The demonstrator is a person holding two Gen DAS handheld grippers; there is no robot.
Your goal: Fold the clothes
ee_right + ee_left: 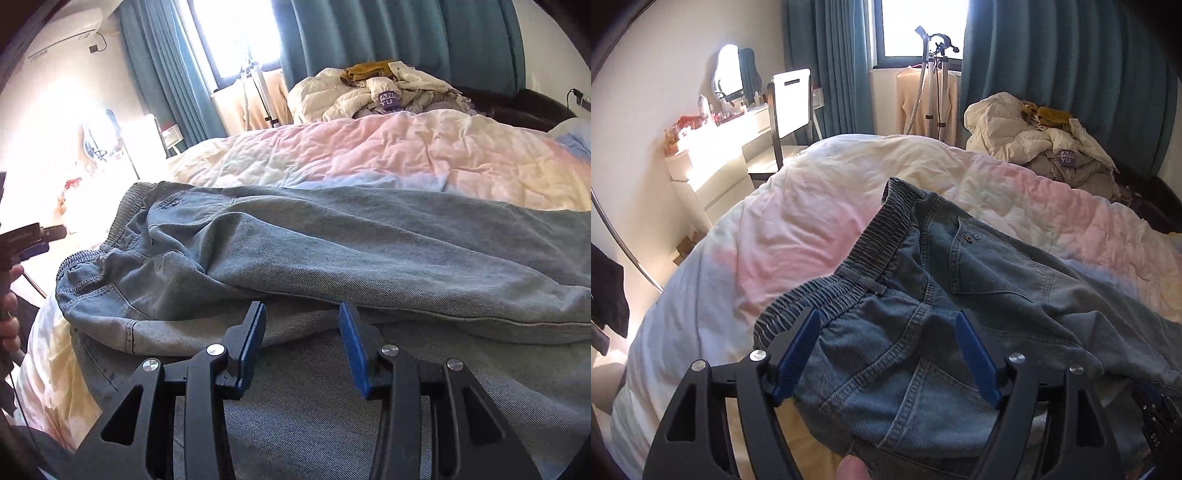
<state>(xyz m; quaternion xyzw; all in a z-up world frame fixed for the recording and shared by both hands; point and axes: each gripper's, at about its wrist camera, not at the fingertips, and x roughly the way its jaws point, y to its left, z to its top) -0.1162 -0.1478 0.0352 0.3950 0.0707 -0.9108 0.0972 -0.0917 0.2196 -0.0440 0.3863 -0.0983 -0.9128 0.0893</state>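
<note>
Denim fills the foreground in both views: a pair of faded blue jeans (332,243) lies spread across a pastel pink, cream and pale-blue duvet (798,206) on the bed, legs running off to the right in the right wrist view and the elasticated waistband (864,258) turned toward the dressing table (713,155).

Your left gripper (886,332) hangs over the seat of the jeans, just inside the waistband, its blue pads spread wide. Denim lies beneath and between the pads, yet neither presses on it, so the gripper has hold of nothing. A fingertip (853,469) shows at the bottom edge of that view.

Your right gripper (303,332) stands part open over the near leg, where one leg is laid over the other. Its blue pads flank a stretch of the folded edge with a clear gap between them; no cloth is pinched there. At the left edge of the right wrist view, your hand (9,306) grips the handle of the other tool.

Beyond the jeans, a heap of cream jackets (1034,136) with a mustard garment (369,70) on top sits at the far side of the bed. Teal curtains (1052,55) frame a bright window (923,26), with a garment steamer (936,74) and a peach top (912,107) hanging before it. A white chair (790,103) stands at the dressing table, under an oval mirror (729,70).
</note>
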